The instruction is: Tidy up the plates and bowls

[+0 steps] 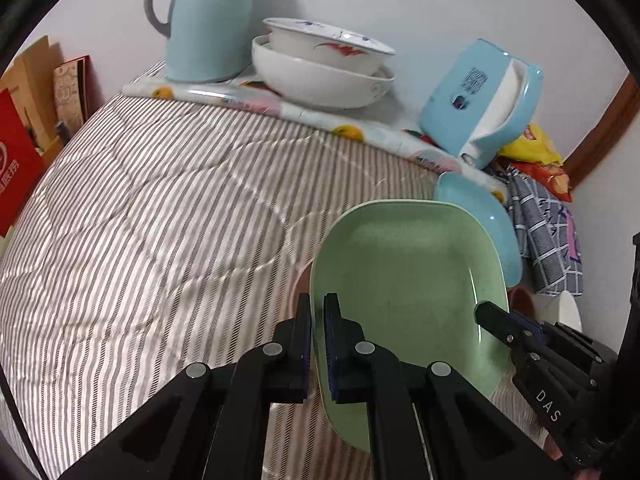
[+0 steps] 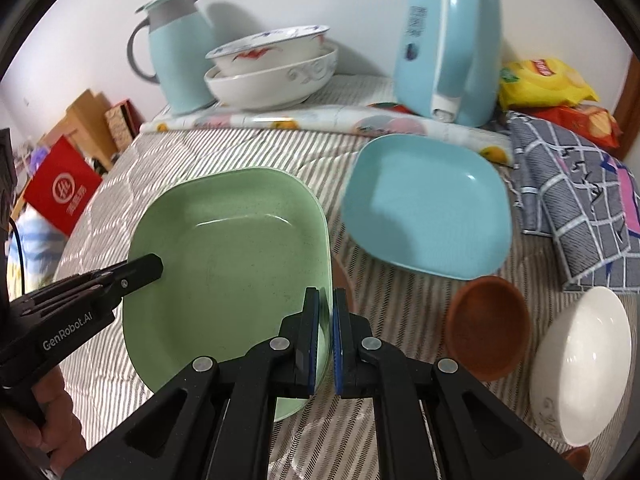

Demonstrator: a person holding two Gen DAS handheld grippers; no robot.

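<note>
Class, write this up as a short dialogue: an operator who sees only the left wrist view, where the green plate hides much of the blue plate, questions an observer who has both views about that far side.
Operator: Is the blue plate touching the green plate?
Observer: No. In the right wrist view the blue plate lies apart from the green plate, with striped cloth showing between them.
Operator: What are the brown and white shapes at my right edge?
Observer: A brown bowl and a white bowl, side by side, both tipped with their openings toward the right wrist camera.
</note>
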